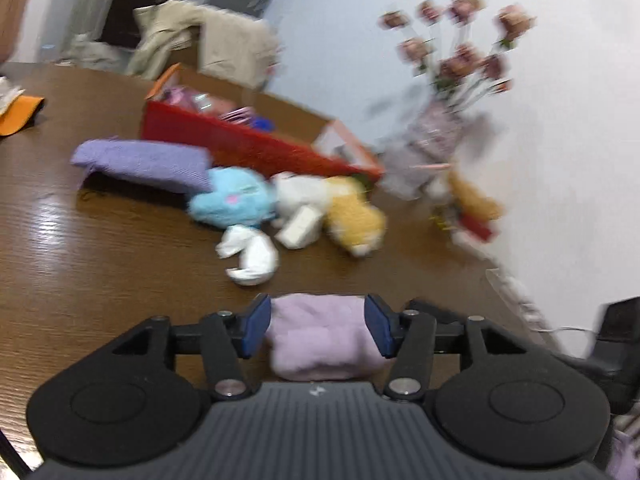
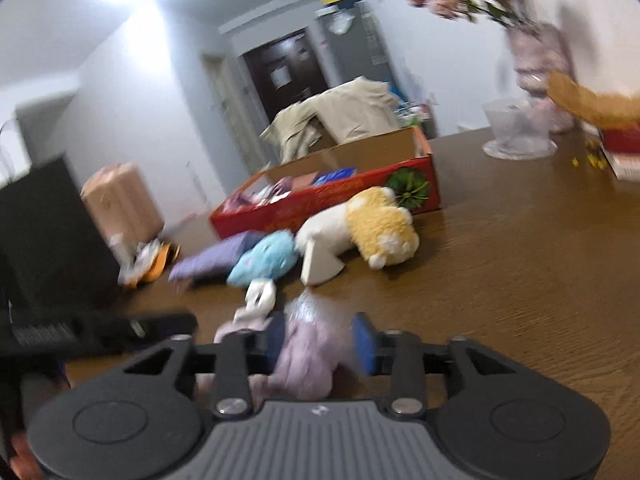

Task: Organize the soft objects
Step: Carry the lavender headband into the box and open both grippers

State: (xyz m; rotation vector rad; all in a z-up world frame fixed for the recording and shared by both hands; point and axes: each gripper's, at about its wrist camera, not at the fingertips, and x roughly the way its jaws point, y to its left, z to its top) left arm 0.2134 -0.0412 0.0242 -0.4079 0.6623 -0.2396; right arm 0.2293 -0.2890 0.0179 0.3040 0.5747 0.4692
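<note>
On the brown table (image 1: pixel 80 220), from the left, lie a folded purple cloth (image 1: pixel 148 164), a blue plush (image 1: pixel 236 200), a small white sock (image 1: pixel 252 254) and a white-and-yellow plush dog (image 1: pixel 340 212), all just before a red box (image 1: pixel 248 140). Nearer me, a pale pink folded cloth (image 1: pixel 320 336) rests on the wood. The left gripper (image 1: pixel 318 328) stands partly open around it, pads beside its edges without squeezing. The right gripper (image 2: pixel 320 340), also partly open, straddles the same cloth (image 2: pixel 308 356); blur hides any contact. A vase of flowers (image 1: pixel 432 128) stands by the wall.
</note>
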